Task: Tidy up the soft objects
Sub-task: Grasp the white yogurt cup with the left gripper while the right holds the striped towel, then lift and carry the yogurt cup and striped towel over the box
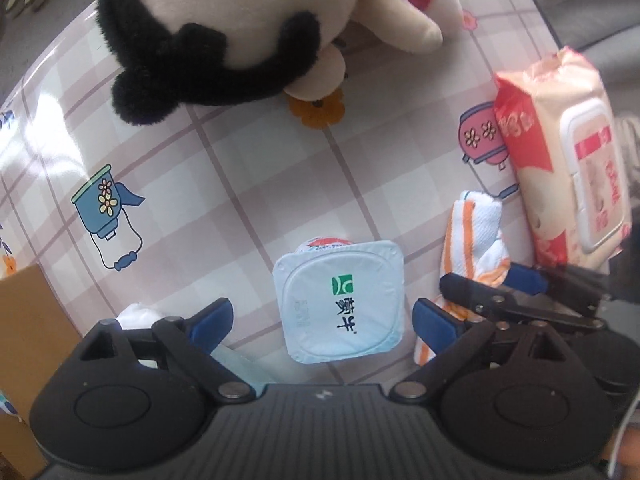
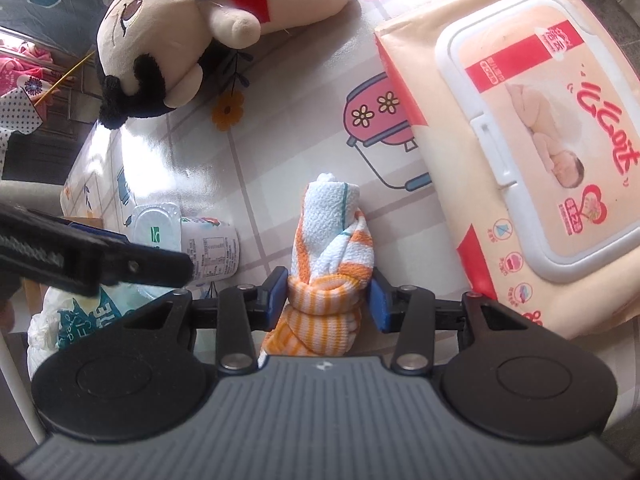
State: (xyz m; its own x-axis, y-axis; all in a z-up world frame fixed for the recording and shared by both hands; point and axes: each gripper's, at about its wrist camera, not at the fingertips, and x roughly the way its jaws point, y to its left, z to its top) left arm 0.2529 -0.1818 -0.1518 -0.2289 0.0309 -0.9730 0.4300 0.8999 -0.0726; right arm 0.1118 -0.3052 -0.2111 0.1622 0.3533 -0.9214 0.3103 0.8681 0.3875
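Note:
A rolled orange-and-white striped towel [image 2: 332,232] lies on the checked tablecloth [image 1: 240,180]. My right gripper [image 2: 328,294] is shut on the towel's near end, with both blue pads pressed into the cloth. In the left wrist view the towel [image 1: 476,240] sits at the right. My left gripper [image 1: 324,320] hangs open above a sealed white yogurt cup [image 1: 340,300], and its pads stand clear of the cup's sides. A plush doll [image 1: 224,20] with black hair and a red band lies at the far side. A pack of wet wipes [image 2: 520,140] lies right of the towel.
A brown cardboard box [image 1: 28,340] stands at the table's left edge. A crumpled white and teal packet [image 2: 80,312] lies beside the yogurt cup [image 2: 200,248]. One finger of the left gripper [image 2: 100,256] crosses the right wrist view at the left. Grey floor shows beyond the table's far edge.

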